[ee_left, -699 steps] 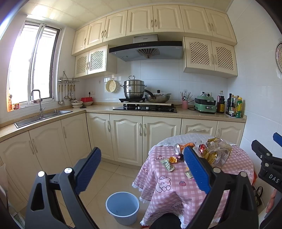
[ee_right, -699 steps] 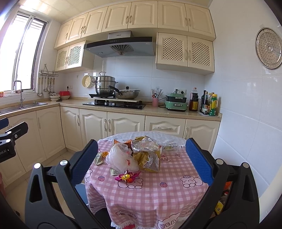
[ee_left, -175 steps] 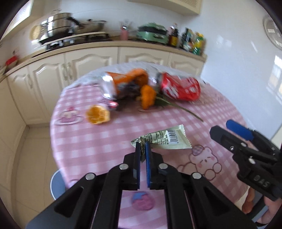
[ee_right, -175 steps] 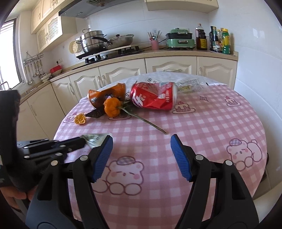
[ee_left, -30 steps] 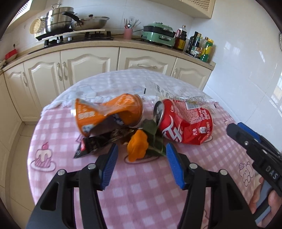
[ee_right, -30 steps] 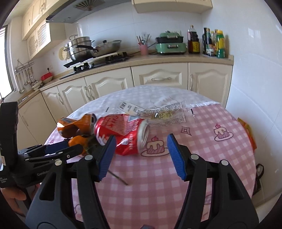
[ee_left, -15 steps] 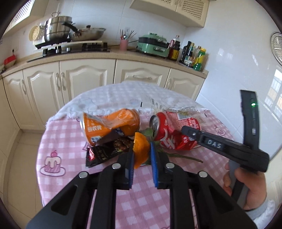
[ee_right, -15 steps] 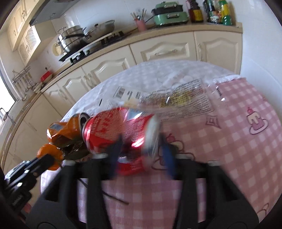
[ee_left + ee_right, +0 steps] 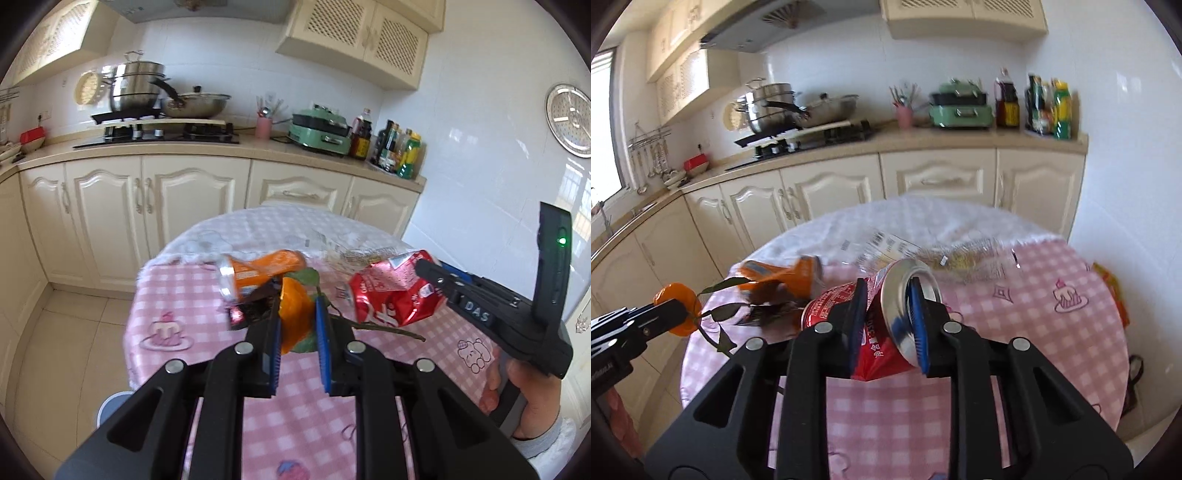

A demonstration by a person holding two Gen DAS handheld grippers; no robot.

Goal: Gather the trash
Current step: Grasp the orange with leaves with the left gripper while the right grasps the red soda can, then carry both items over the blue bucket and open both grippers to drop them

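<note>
My left gripper [image 9: 297,301] is shut on an orange flower with a green leafy stem [image 9: 293,317] and holds it lifted above the pink checked table [image 9: 177,291]. My right gripper [image 9: 886,291] is shut on a crushed red cola can [image 9: 882,321] and holds it off the table; the can also shows in the left wrist view [image 9: 391,295]. The flower shows at the left of the right wrist view [image 9: 677,306]. A crushed orange can [image 9: 262,271] and a dark wrapper [image 9: 251,308] lie on the table. A clear printed wrapper [image 9: 923,251] lies farther back.
A blue bin's rim [image 9: 110,408] shows on the floor at the table's left. Cream cabinets [image 9: 166,206] and a counter with stove, pots and bottles run behind the table. A white tiled wall [image 9: 480,166] stands to the right.
Both grippers have risen from the table with their loads: the left with the orange flower, the right with the red can, which it closed on half a second ago.
</note>
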